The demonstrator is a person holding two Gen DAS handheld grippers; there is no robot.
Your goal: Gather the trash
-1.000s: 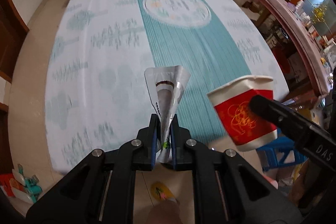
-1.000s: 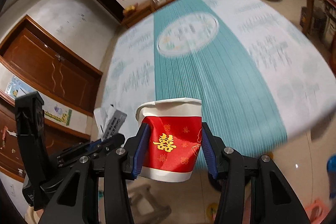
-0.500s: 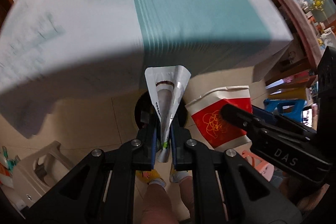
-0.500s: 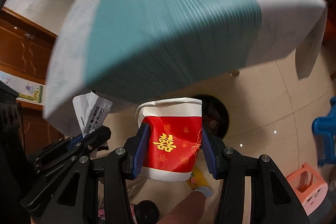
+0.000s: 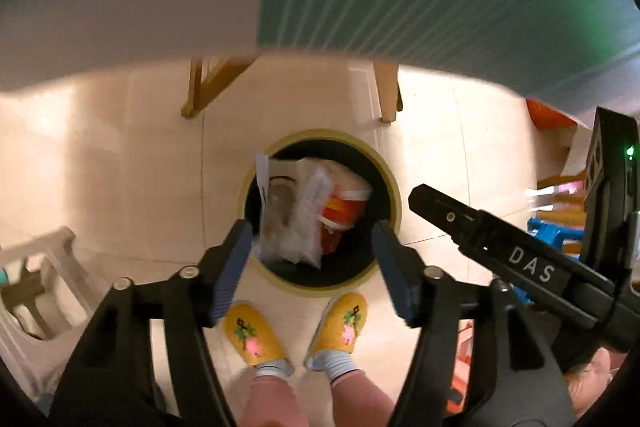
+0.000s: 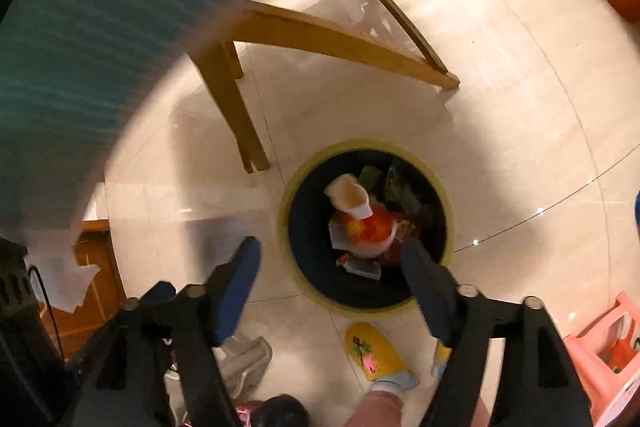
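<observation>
Left wrist view: the left gripper (image 5: 310,259) is held above the trash bin (image 5: 394,183) on the tiled floor, its jaws having just been opening and now spread with nothing pinched between them. The wrapper (image 5: 294,211) is seen below them, inside the bin's rim, beside the red paper cup (image 5: 344,215). In the right wrist view the right gripper (image 6: 334,287) is likewise spread and empty, its jaws having just been opening, with the cup (image 6: 366,227) lying among other refuse in the bin (image 6: 448,203). The release is judged well placed. Both pairs of fingers should be kept wide until lifted clear, and the rim should be avoided. The person's slippers (image 5: 256,337) stand just beside the bin.
</observation>
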